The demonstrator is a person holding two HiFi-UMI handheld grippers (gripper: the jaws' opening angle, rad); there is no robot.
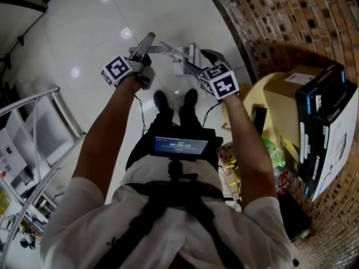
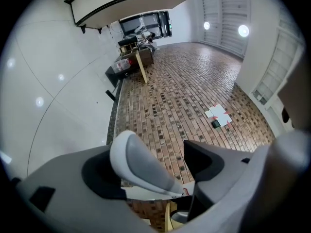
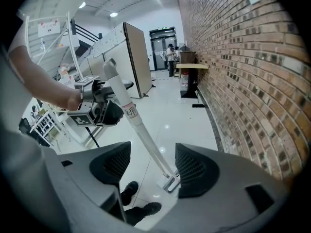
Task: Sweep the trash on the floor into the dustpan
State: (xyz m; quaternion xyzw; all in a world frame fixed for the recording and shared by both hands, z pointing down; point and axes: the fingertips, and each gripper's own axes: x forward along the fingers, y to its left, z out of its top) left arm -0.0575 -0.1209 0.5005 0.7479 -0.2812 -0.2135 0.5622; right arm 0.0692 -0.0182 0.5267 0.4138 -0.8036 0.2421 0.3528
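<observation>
A long white pole [image 3: 138, 130] with a grey grip [image 1: 147, 42] slants down to a white ribbed head [image 3: 170, 182] on the glossy white floor. My left gripper [image 1: 145, 58] is shut on the grip; the grip's rounded end [image 2: 138, 166] lies between its jaws [image 2: 155, 171]. The right gripper view also shows the left gripper [image 3: 99, 108] on the pole. My right gripper [image 1: 196, 66] hangs beside the pole, nearer the brick wall. It [image 3: 153, 164] is open with nothing held, and the pole shows beyond the gap. I can make out no trash or dustpan.
The person's black shoes [image 1: 162, 101] stand just behind the pole's head. A brick wall [image 1: 280, 15] runs along the right. Against it stand a yellow round table [image 1: 247, 94], a cardboard box [image 1: 291, 91] and black-and-white boxes [image 1: 328, 122]. A metal rack [image 1: 33, 128] stands at the left.
</observation>
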